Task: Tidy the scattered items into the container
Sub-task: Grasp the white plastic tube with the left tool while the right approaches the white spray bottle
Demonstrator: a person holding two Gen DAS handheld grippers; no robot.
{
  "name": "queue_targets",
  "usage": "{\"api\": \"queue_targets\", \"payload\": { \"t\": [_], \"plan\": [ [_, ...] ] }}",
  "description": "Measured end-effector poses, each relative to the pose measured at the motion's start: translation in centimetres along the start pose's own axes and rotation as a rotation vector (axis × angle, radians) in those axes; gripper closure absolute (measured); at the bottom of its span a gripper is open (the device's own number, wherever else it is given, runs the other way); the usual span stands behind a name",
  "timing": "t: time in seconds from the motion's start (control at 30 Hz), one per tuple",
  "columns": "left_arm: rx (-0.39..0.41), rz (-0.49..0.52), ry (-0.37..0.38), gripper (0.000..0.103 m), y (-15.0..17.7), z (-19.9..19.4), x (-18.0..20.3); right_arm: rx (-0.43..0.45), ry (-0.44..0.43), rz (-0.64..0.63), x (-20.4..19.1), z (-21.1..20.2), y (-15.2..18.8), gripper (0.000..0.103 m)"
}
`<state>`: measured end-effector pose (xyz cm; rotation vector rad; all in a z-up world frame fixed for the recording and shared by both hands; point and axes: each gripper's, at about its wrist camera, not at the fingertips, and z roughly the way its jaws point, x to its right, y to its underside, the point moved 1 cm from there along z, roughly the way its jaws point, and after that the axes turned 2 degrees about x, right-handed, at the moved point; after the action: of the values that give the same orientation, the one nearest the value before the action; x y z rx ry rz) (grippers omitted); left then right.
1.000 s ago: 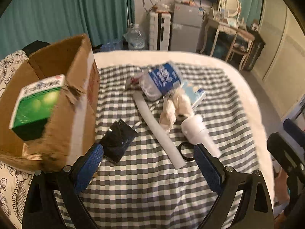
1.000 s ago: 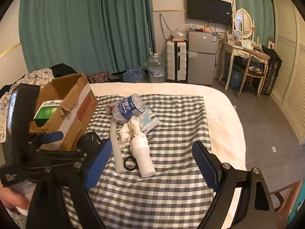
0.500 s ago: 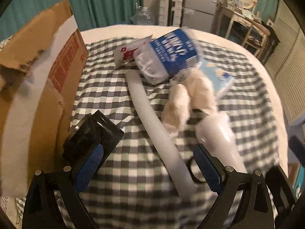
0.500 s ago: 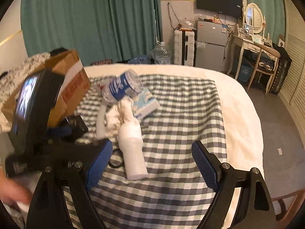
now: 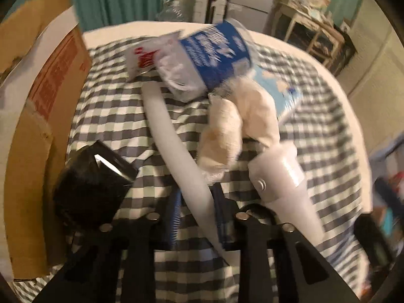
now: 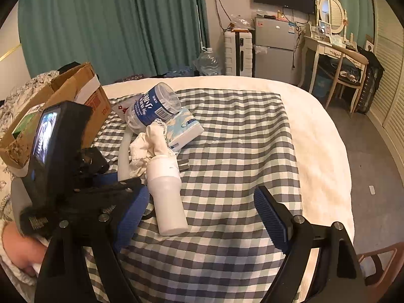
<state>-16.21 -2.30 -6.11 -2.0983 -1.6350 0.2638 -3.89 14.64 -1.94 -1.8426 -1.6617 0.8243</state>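
Since a second ago the left hand-held gripper (image 5: 195, 209) dropped down onto the pile and its jaws have just been closing; now they're clenched on the white tube (image 5: 176, 146), which lies on the checkered cloth (image 5: 106, 116) on the bed. Black packet (image 5: 93, 181) sits just beside the cardboard box (image 5: 38, 131), picture's blurry though.

Right wrist view: right hand-held gripper (image 6: 199, 217) is spread wide, nothing in it, hovering near the white bottle (image 6: 168, 197). Blue-label jar (image 6: 154, 106) and tissue pack (image 6: 185, 128) lie further back.
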Motion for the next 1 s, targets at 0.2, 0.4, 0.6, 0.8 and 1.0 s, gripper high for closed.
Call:
{"api": "queue_targets", "payload": {
  "t": [0.2,0.4,0.6,0.8,1.0],
  "plan": [
    [0.078,-0.005,-0.014,0.083,-1.4,-3.2,-0.5,-0.015,-0.015,-0.007,-0.5,0.6,0.1,0.018],
    [0.14,-0.022,-0.018,0.083,-2.7,-5.2,-1.0,-0.043,-0.019,-0.045,-1.7,2.2,0.6,0.018],
    [0.15,-0.032,-0.018,0.083,-2.8,-5.6,-1.1,-0.076,-0.008,-0.063,-2.2,4.0,1.1,0.018],
    [0.125,-0.038,-0.021,0.083,-2.6,-4.8,-1.1,-0.146,-0.037,-0.064,-2.2,5.7,1.7,0.044],
    [0.132,-0.038,-0.023,0.083,-2.6,-4.8,-1.1,-0.185,-0.084,-0.088,-3.0,6.0,2.2,0.068]
  ]
}}
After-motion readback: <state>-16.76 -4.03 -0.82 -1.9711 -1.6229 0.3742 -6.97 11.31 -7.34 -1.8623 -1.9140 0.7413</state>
